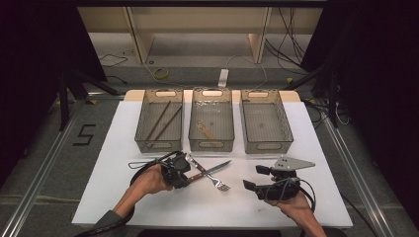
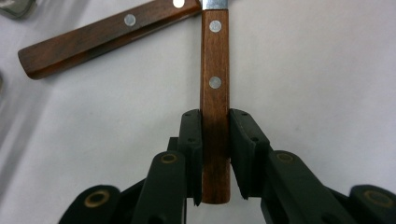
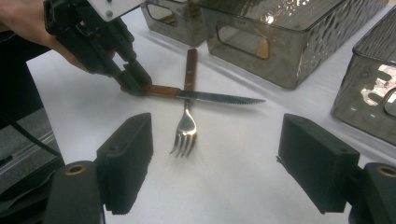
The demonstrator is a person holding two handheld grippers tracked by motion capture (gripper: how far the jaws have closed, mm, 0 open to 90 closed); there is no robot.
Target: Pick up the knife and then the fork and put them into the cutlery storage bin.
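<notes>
Clamped in the left gripper (image 2: 215, 154) jaws, knife (image 3: 205, 96) lies level, blade toward right gripper (image 3: 215, 172), jaws apart.

i count three mesh baskets (image 1: 158, 143) in a row at the far side of my white table (image 1: 113, 148). on the table in front of them lie one knife (image 1: 211, 170) and one fork (image 1: 210, 176), both with wooden handles. the left basket holds two dark sticks (image 1: 163, 120), and the middle basket holds one thin thing (image 1: 206, 131) that i cannot make out. i have two grippers, left (image 1: 182, 170) and right (image 1: 257, 178).
</notes>
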